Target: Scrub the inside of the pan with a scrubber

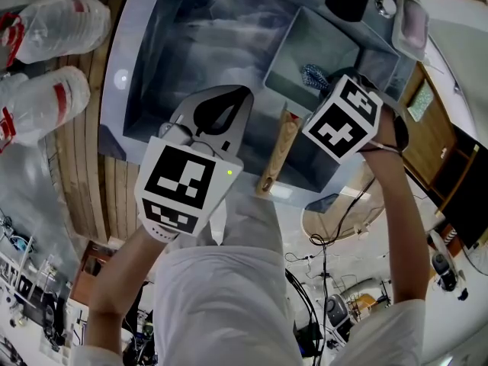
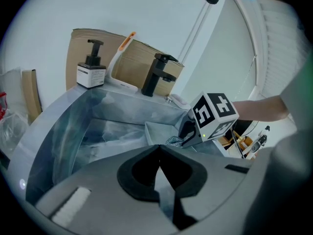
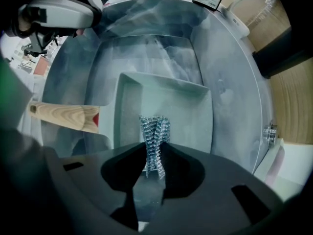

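A square grey pan (image 1: 299, 46) with a wooden handle (image 1: 277, 155) lies in the sink (image 1: 145, 75). My right gripper (image 3: 155, 148) is shut on a silvery mesh scrubber (image 3: 155, 133), which hangs just above the pan's floor (image 3: 168, 109) near its front wall. In the head view the scrubber (image 1: 314, 75) peeks out beside that gripper's marker cube (image 1: 343, 118). My left gripper (image 2: 159, 151) is shut with nothing in it and hovers over the sink's near rim, left of the handle (image 3: 63, 116) and apart from it. In the head view its jaws (image 1: 244, 97) meet at the tips.
A black faucet (image 2: 157, 75), a soap pump bottle (image 2: 91, 65) and a long-handled brush (image 2: 123, 45) stand behind the sink. Clear plastic bottles (image 1: 49, 29) lie on the wooden counter at left. A soap dish (image 1: 412, 21) sits at the far right rim.
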The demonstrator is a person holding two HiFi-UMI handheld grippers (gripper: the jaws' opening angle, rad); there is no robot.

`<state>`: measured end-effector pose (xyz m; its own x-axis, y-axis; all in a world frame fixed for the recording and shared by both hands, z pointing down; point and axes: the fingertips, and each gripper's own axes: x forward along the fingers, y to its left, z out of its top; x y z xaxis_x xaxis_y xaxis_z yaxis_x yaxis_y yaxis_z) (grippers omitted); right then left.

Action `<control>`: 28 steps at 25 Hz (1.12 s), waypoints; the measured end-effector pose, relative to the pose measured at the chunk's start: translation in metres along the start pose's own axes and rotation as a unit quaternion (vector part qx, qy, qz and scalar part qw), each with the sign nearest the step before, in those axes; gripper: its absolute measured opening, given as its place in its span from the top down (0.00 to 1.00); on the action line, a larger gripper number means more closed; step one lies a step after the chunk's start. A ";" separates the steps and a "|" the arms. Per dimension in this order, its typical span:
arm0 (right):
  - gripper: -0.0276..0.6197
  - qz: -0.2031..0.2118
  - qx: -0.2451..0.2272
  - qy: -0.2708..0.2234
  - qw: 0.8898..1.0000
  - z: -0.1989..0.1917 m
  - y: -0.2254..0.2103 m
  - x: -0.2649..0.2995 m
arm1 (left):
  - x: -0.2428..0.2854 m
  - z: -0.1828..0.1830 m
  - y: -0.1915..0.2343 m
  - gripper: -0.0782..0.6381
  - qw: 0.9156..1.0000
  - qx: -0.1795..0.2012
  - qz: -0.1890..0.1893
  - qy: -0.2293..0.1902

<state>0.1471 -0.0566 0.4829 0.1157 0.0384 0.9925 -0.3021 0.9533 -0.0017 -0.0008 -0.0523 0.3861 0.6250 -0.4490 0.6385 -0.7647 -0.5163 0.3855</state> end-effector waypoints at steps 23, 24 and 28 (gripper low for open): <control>0.82 0.254 0.049 0.005 0.966 -0.003 0.041 -0.019 | -0.023 0.003 0.004 0.88 1.000 0.005 0.005 -0.010; 0.82 0.258 0.049 0.005 0.965 -0.003 0.041 -0.021 | -0.025 0.004 0.003 0.88 1.000 0.006 0.006 -0.010; 0.82 0.265 0.060 -0.004 0.962 -0.006 0.038 -0.035 | -0.032 0.011 -0.002 0.88 1.000 0.011 0.005 -0.015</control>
<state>0.1369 -0.0200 0.4472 -0.0911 0.5065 0.8574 -0.4237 0.7595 -0.4936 -0.0180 -0.0451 0.3573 0.6222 -0.4754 0.6220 -0.7672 -0.5283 0.3637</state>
